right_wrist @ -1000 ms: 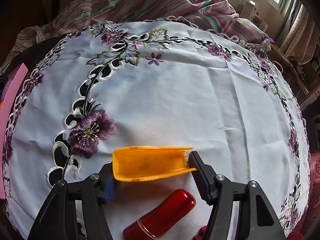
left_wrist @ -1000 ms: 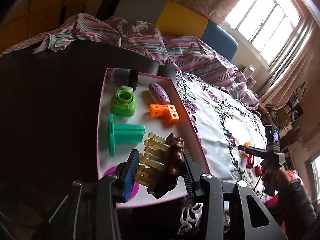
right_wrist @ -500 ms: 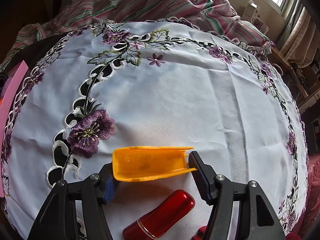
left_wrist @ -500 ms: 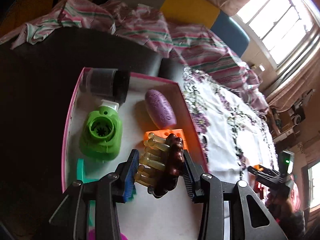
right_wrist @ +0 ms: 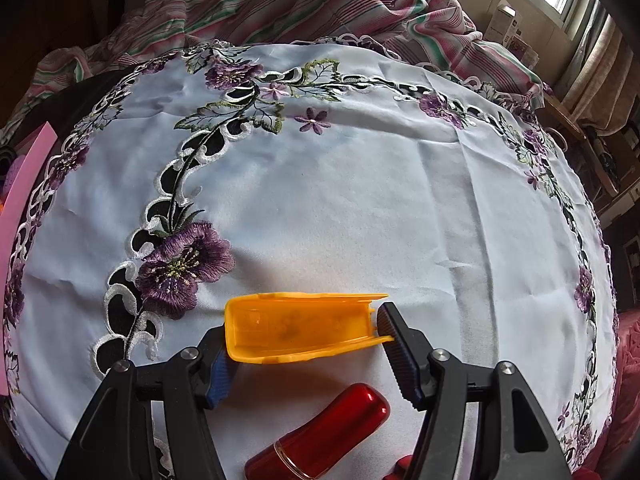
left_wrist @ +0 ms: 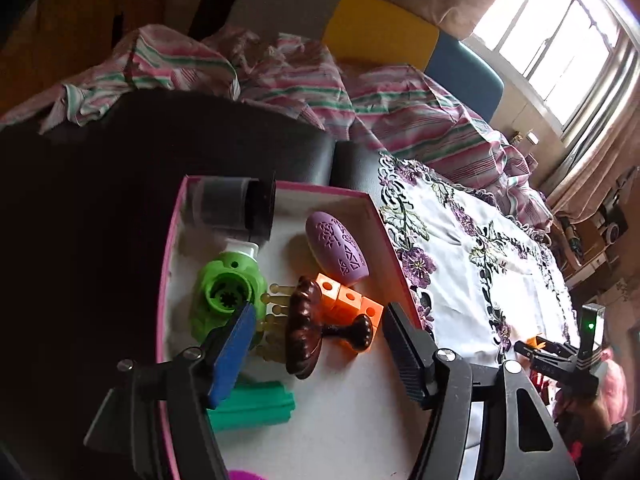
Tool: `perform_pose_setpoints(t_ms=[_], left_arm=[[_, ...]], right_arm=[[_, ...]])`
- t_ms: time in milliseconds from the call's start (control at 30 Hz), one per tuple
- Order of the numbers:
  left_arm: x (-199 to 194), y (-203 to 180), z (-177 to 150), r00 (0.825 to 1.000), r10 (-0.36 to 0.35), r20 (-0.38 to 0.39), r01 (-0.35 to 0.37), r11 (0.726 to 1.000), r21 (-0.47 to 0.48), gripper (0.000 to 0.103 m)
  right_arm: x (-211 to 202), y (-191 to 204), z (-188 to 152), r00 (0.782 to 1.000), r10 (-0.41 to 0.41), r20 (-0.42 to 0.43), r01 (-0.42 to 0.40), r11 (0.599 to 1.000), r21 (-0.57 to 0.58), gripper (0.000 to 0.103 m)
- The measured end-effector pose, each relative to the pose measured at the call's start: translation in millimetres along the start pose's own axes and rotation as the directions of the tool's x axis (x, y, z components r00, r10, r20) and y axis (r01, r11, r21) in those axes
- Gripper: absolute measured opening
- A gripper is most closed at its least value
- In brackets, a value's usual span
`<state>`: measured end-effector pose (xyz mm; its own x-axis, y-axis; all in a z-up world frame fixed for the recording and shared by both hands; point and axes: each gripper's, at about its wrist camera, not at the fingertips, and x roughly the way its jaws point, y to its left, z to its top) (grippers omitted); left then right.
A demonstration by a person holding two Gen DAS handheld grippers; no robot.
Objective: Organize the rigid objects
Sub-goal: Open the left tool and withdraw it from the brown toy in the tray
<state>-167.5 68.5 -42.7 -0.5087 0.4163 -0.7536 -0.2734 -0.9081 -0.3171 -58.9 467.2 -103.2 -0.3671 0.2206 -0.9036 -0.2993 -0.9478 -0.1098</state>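
In the left wrist view my left gripper (left_wrist: 316, 340) is open over a pink-rimmed white tray (left_wrist: 372, 208). A dark brown massager with yellowish prongs (left_wrist: 306, 336) lies in the tray between the jaws, free of both pads, partly over an orange block piece (left_wrist: 348, 300). In the right wrist view my right gripper (right_wrist: 304, 336) is shut on a yellow-orange plastic shell (right_wrist: 300, 330), held lengthwise just above the white embroidered cloth (right_wrist: 340, 200). A red cylinder (right_wrist: 320, 436) lies on the cloth below the shell.
The tray also holds a green round part (left_wrist: 226, 296), a teal part (left_wrist: 252, 404), a purple egg-shaped piece (left_wrist: 336, 248) and a dark cylinder (left_wrist: 236, 208). Striped bedding (left_wrist: 280, 72) lies beyond the table. The tray's pink edge (right_wrist: 20, 200) shows at the right view's left.
My left gripper moved forward over the tray, then opened and let go of the brown massager, which now lies in the tray. The right gripper has stayed still with the yellow shell.
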Motion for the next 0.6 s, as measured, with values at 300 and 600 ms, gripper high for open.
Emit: perform_pose_setpoints(t_ms=[300,600], left_arm=[[-44.8,-18.9,-41.3,0.994,0.090,0.066,-0.095,0.993,0.075,0.067],[-68.3,-31.4,-73.4,0.991,0.110,0.074,-0.118,0.988,0.103,0.067]], right_arm=[[-1.9,3.1,0.3,1.000,-0.013,0.004,0.013,1.000,-0.012,0.065],[-3.6,5.5,-0.7,1.000,-0.023,0.010,0.024,1.000,-0.019,0.065]])
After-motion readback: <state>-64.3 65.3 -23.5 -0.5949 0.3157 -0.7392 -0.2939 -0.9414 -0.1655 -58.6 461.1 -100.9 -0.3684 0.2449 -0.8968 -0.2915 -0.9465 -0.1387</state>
